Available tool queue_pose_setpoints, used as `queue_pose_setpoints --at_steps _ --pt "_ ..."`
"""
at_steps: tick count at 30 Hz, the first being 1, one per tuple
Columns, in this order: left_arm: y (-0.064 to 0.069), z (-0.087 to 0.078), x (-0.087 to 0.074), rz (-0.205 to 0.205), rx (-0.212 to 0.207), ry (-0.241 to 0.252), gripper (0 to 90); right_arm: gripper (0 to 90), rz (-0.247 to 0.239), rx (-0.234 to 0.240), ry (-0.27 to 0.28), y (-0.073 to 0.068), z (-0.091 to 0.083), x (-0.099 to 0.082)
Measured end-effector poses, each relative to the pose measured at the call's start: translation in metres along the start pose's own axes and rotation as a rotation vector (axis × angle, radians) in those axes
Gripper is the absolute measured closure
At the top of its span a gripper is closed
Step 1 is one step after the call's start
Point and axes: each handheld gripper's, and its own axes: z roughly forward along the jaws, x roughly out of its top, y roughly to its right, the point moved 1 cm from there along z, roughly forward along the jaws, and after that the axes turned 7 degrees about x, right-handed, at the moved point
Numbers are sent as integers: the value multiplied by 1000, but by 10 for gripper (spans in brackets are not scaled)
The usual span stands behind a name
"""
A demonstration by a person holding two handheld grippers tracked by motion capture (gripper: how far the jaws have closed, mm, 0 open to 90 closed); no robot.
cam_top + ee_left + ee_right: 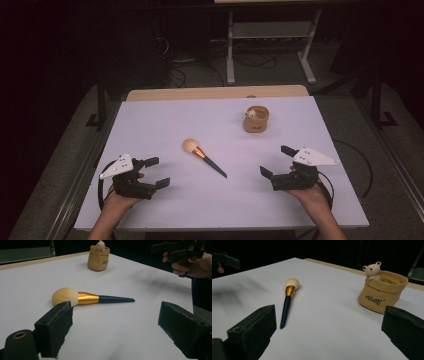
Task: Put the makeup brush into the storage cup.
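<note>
Forearms and hands are coming in from the bottom edge of the high view, each hand wrapping the back of a claw and resting low on the white bench (165, 120). On that view's left side the left claw (154, 172) is pointing inward toward the middle of the bench, its jaws standing wide apart and holding nothing. On the other side the right claw (276, 162) is mirroring it, jaws also spread wide and empty. Between the two, nearer the left one, a makeup brush (202, 157) is lying flat on the bench, its pale round head pointing toward the far side and its dark handle tip pointing back toward the person and to the right. A small tan pouch-shaped holder (256, 120) with a bear figure on its rim is standing upright farther back, well apart from the brush.

Seen from the left gripper view, the two black jaws are rising wide apart from the bottom corners with nothing between them; the brush (87, 298) is lying crosswise just beyond them, and the holder (98, 258) is standing behind it. The person's right hand (192, 265) is gripping its tool at the upper right.

Along the right gripper view, the jaws are likewise gaping and empty. The brush (287, 300) is lying ahead of the left jaw, handle tip nearest, and the holder (384, 293) is standing at the right.
</note>
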Motion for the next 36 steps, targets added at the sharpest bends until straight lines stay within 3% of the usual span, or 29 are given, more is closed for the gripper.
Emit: queue_pose_setpoints --at_steps 16,36 --pt "0 -1 0 -9 1 8 117 0 20 6 15 6 8 7" --pt "1 -1 0 -15 2 13 108 0 10 23 5 7 24 16"
